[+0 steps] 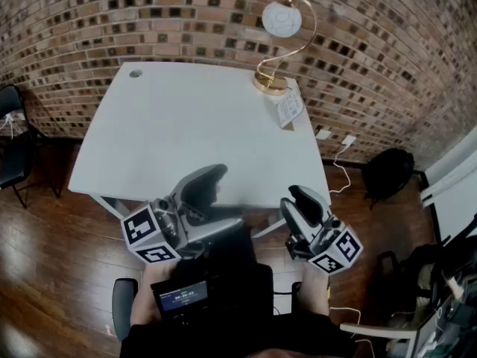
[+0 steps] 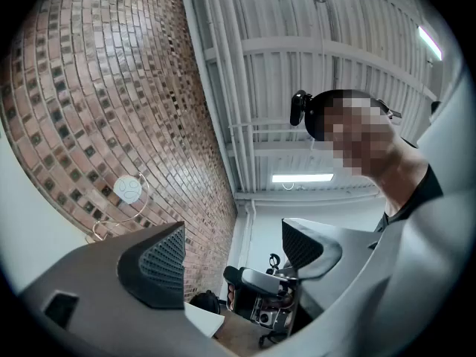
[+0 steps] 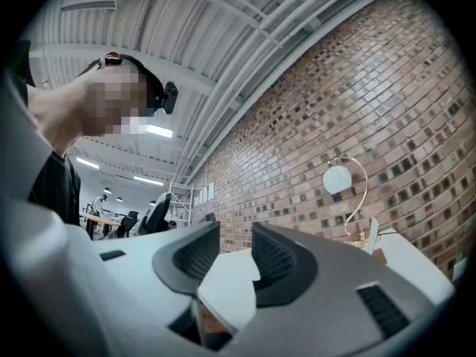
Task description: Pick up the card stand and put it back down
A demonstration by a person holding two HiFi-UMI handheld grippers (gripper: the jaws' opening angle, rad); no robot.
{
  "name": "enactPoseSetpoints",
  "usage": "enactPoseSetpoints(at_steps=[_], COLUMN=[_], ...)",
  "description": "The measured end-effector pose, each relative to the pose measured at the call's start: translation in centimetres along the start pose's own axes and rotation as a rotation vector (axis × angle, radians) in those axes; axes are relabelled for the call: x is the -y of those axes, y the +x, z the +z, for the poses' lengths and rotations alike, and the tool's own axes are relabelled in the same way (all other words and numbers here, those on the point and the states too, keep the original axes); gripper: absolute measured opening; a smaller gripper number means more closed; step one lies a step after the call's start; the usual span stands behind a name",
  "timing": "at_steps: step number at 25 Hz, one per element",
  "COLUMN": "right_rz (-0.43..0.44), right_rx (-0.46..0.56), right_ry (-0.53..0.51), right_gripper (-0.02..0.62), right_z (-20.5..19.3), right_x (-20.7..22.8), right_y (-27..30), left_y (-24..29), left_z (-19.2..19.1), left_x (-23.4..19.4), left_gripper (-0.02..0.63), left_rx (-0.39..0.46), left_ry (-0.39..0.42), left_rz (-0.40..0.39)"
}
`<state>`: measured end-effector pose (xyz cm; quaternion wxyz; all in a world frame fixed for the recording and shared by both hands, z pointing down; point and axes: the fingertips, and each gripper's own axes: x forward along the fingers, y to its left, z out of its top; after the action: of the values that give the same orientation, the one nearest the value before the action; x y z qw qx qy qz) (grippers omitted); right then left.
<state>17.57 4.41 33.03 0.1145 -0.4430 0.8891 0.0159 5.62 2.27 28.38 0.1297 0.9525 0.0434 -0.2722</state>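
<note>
A gold curved-wire stand (image 1: 271,79) holding a round white disc stands at the far right corner of the white table (image 1: 179,133). A small upright printed card holder (image 1: 289,109) leans just in front of it. Both grippers hover off the table's near edge, far from the stand and tilted upward. My left gripper (image 1: 211,179) is open, jaws wide apart with nothing between them (image 2: 234,251). My right gripper (image 1: 304,198) is open too, with a narrower gap that holds nothing (image 3: 234,248). The gold stand (image 3: 349,199) and the card holder (image 3: 370,236) appear to the right gripper's right.
A brick wall runs behind the table. A black chair (image 1: 11,136) stands at the left and a black bag (image 1: 387,171) lies on the wooden floor at the right. A cable hole (image 1: 135,73) is in the table's far left corner. A small screen device (image 1: 181,297) sits on the person's lap.
</note>
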Motion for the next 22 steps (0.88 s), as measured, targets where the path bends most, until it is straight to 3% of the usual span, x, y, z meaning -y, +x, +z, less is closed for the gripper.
enactPoseSetpoints(at_steps=[14,22], right_rz=[-0.127,-0.399], right_rx=[-0.100,-0.198], right_ry=[-0.008,-0.050], right_gripper=[0.162,0.162], right_z=[-1.8,-3.6], right_x=[7.2,17.3], right_y=[1.1,0.9], left_y=[2.9,4.8], left_z=[-2.2,-3.2], left_x=[-5.3,-9.3], left_gripper=[0.399,0.399], left_rx=[-0.082,-0.227], left_ry=[-0.072,-0.030], left_rz=[0.000,-0.013])
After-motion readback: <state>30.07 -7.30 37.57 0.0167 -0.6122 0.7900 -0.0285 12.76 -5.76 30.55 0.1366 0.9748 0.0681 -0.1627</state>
